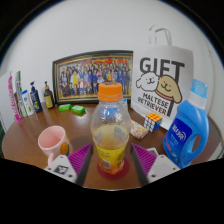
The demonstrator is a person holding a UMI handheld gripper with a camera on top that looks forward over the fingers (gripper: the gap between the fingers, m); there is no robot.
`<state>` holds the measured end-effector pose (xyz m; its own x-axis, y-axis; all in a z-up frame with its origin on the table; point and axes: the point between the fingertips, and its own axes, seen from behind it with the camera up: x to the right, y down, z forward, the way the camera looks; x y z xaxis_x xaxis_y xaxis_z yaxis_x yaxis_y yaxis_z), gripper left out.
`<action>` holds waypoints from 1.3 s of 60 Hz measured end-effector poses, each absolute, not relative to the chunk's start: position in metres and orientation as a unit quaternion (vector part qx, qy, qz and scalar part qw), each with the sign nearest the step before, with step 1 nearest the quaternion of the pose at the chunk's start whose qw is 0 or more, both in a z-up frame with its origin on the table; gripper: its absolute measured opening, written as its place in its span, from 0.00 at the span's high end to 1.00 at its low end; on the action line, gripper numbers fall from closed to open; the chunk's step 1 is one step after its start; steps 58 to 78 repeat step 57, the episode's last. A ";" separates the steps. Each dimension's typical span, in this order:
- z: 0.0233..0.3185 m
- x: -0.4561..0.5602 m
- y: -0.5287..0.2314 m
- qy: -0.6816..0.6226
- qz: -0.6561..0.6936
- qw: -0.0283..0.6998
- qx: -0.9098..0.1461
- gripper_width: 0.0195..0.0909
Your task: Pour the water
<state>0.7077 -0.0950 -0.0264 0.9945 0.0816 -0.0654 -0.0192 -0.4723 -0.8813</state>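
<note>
A clear plastic bottle with an orange cap and yellow liquid stands upright on a red coaster on the brown table. It is between the fingers of my gripper. The purple pads lie close along both of its sides, and a thin strip of table shows at each side low down. The gripper is open about the bottle. A pink cup stands upright just left of the left finger.
A blue detergent jug stands right of the right finger. Behind the bottle are a framed group photo, a white "GIFT" bag, a Rubik's cube, green blocks and several small bottles at the far left.
</note>
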 end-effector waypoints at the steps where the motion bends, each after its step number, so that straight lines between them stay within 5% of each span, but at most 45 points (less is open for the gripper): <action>1: -0.027 0.708 -0.097 -0.017 0.048 0.508 -0.860 0.16; 2: -0.026 0.709 -0.099 -0.015 0.047 0.504 -0.863 0.06; 5: -0.023 0.712 -0.108 -0.009 0.039 0.492 -0.870 0.12; 8: -0.015 0.713 -0.120 0.003 0.026 0.484 -0.875 0.06; 33: 0.072 0.652 -0.279 0.051 -0.061 0.422 -0.903 0.08; 78: 0.093 0.605 -0.324 0.060 -0.067 0.432 -0.898 0.08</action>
